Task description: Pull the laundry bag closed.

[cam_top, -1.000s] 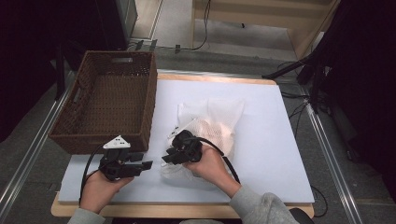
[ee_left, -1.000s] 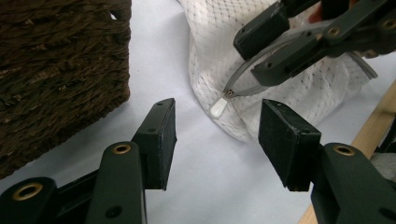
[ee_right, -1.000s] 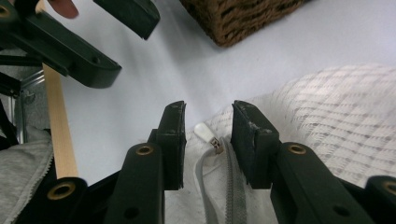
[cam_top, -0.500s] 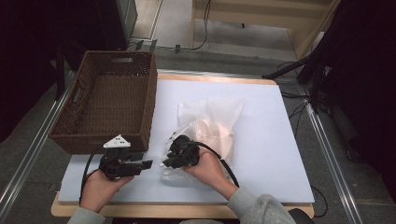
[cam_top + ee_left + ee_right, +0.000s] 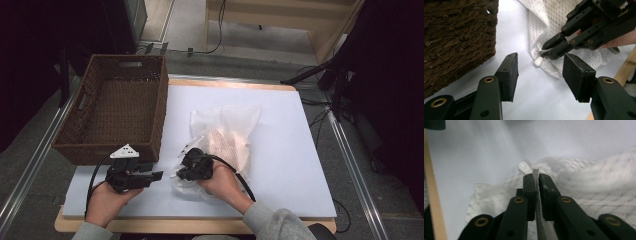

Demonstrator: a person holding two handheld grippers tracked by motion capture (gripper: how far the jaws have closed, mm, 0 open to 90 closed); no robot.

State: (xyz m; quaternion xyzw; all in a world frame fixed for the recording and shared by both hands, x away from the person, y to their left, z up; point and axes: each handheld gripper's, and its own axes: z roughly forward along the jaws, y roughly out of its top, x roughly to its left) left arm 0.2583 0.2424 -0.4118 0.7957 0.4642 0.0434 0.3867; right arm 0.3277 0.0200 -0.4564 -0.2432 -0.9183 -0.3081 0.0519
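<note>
The surface carries a wicker basket beyond the left claw and a white mesh laundry bag lying under and ahead of the right claw. The bag looks light, limp and easily bunched, so its zipper edge is probably the firmest hold. The right claw is pressed together on that zipper strip, just behind the small white pull. The left claw is spread, pinching nothing, beside it.
</note>
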